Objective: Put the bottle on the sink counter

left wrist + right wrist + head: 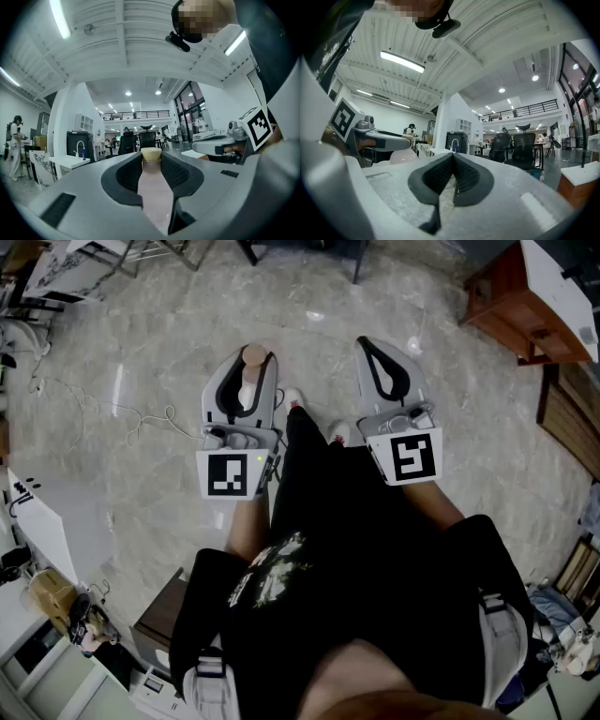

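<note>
Head view: the left tool (246, 367) is held level over the pale marble floor (141, 343), pinching a bottle (246, 395) between its jaws. The bottle's tan cap (253, 354) points away from the person. Just right of the bottle, apart from it, the right tool (375, 351) is also held level, with its jaws pressed together and nothing between them. Below the bottle in this picture are the person's black shirt (356, 549) and the tips of two shoes (294, 397). A thin cable (141, 418) lies on the floor to the bottle's left, and a brown wooden cabinet (511, 301) stands well off to its upper right.

Left gripper view: both ribbed pads (176, 171) press on the bottle's pale pink body, and the capped end sticks out past the jaw tips. The bottle is opaque, so what it holds cannot be seen. Far beyond it to the left stands a white table (70, 161) with a curved tap (79, 147) and a small blue container (85, 153) just beside the tap. The bottle is well apart from that table. The other tool shows at the bottle's right.

Right gripper view: the two dark pads (466, 176) meet along a closed seam, with nothing held.
</note>
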`<act>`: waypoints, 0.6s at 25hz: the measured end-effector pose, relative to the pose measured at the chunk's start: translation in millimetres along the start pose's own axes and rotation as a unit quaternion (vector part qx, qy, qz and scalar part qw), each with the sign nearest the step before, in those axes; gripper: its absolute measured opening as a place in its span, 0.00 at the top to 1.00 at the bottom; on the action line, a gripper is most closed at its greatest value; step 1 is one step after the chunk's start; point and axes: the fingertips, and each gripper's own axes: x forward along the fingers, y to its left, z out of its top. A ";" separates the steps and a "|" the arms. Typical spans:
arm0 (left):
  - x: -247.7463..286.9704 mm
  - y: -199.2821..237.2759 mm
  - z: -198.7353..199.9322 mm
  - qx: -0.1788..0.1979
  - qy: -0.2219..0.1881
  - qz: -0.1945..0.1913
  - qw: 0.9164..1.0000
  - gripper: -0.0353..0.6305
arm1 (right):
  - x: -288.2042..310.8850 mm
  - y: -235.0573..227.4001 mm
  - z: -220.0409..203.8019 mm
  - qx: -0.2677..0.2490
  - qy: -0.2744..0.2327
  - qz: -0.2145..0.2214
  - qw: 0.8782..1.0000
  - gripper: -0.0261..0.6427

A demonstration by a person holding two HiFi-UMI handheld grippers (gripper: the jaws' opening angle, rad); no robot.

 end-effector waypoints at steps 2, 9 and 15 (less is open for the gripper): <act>1.7 -4.4 -1.2 -0.003 0.003 0.001 1.000 0.74 | -0.8 -1.1 -0.1 0.002 -0.002 0.004 1.000 0.97; 6.1 0.6 -2.5 -0.003 0.003 -0.002 1.000 0.74 | 7.0 8.3 -3.4 0.007 -0.014 0.019 1.000 0.97; 12.4 19.4 -6.5 -0.011 0.012 0.003 1.000 0.74 | 23.7 12.6 -5.6 0.015 -0.023 0.030 0.999 0.97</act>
